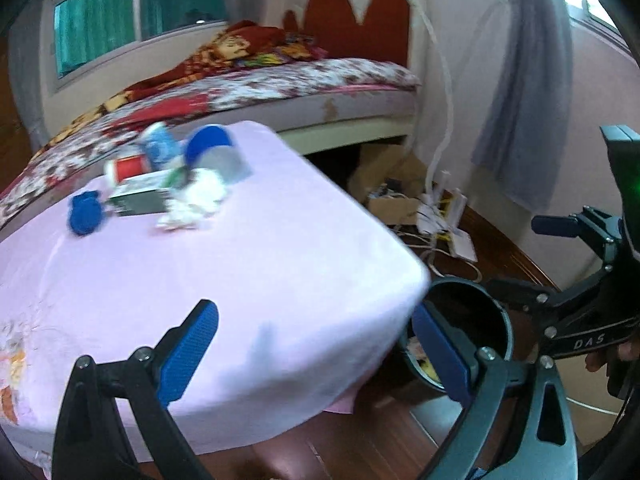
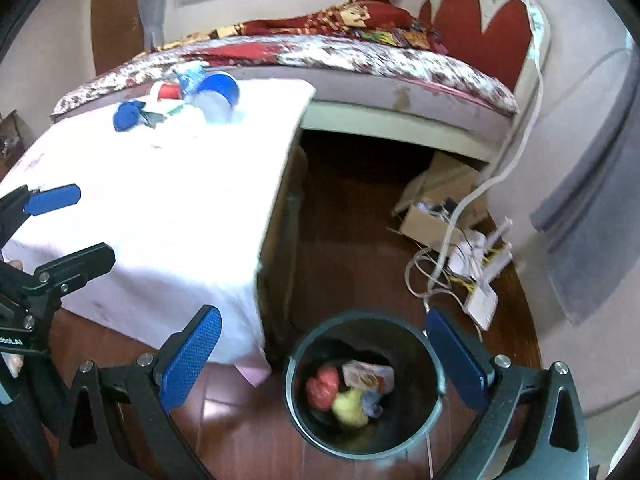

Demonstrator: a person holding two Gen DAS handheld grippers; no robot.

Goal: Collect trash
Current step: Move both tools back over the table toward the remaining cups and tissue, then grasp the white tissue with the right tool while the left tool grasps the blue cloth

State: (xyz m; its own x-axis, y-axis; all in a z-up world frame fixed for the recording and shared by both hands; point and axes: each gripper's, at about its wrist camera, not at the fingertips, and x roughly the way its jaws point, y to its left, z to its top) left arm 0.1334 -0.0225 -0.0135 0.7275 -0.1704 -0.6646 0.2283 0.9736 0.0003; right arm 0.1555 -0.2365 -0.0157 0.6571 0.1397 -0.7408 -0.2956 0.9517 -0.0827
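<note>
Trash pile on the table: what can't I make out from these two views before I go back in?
- Trash pile, left wrist view: motion blur smears the items together; labels are unreadable.
- Same pile, right wrist view: small, and glare from the tablecloth washes it out.
- Bin, right wrist view: its depth stays dark below the top wrappers.
- Bin, left wrist view: the table corner and the left claw hide most of it.

Left wrist faces table (image 1: 200, 280); right wrist looks down into bin (image 2: 364, 384); both share.
</note>
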